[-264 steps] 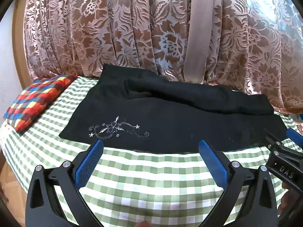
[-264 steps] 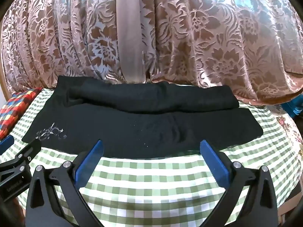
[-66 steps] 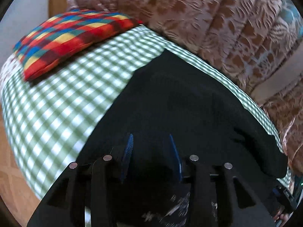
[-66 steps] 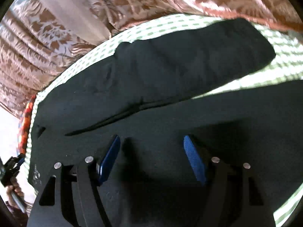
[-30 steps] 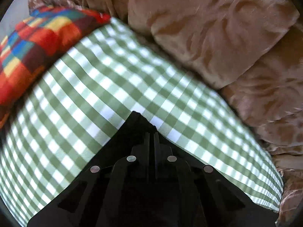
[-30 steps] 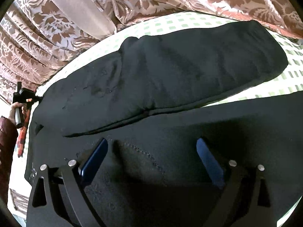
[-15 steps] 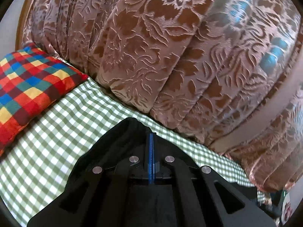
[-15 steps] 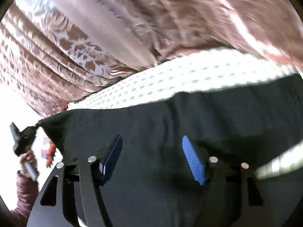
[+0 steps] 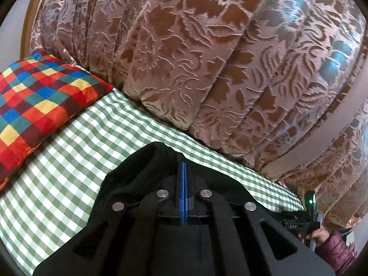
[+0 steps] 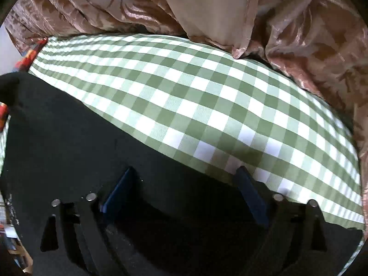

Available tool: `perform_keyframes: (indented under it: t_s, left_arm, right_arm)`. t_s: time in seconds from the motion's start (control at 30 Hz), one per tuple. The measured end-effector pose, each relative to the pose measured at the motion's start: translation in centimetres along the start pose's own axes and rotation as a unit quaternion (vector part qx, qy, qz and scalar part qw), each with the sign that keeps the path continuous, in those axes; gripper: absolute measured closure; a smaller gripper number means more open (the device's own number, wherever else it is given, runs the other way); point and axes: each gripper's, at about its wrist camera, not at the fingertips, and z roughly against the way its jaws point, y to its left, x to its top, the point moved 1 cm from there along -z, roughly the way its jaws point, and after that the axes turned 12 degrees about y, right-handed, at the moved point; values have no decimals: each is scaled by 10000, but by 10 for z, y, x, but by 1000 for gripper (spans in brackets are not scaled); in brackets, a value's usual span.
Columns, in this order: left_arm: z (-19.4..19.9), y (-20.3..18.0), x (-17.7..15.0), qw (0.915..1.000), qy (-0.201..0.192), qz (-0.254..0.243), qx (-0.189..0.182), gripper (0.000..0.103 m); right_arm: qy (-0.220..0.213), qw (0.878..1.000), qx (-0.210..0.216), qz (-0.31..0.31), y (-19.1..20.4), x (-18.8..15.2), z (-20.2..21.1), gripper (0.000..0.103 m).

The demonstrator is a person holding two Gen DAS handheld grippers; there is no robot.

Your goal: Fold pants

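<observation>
While the left gripper pinches a raised corner of the black fabric pants between pressed-together blue pads, the right gripper hovers spread over their edge. Pants lie lengthwise along the green-checked tablecloth, beside the brown floral curtain. Half a second ago, cloth covered more tablecloth.
</observation>
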Motion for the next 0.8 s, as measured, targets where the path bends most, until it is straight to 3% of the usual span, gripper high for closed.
perform_keyframes:
  t_s: [0.03,0.1,0.2,0.4,0.6,0.8]
  left_arm:
    - [-4,0,4,10000,10,-13,31,103]
    - [-8,-2,8,10000,31,-14,83,103]
    - [-10,-4,15,9999,5,29,101,103]
    - [19,-3,11,9997,-194,95,110,103]
    - [66,20,-24,9989,-362,298,74,103]
    - [91,54,-81,9976,-234,644,36,103]
  right_arm:
    - [-65,9999,89,41,0,-2,4,52]
    - [-112,9995,261,119,2,-5,12,91]
    - [-272,9992,-50,292,13,-12,26,92]
    - [-1192,9922,-262,266,24,-44,86,92]
    - [-2010,9788,-91,386,52,-122,145,92]
    - [-2106,9755,190,599,104,-206,149,92]
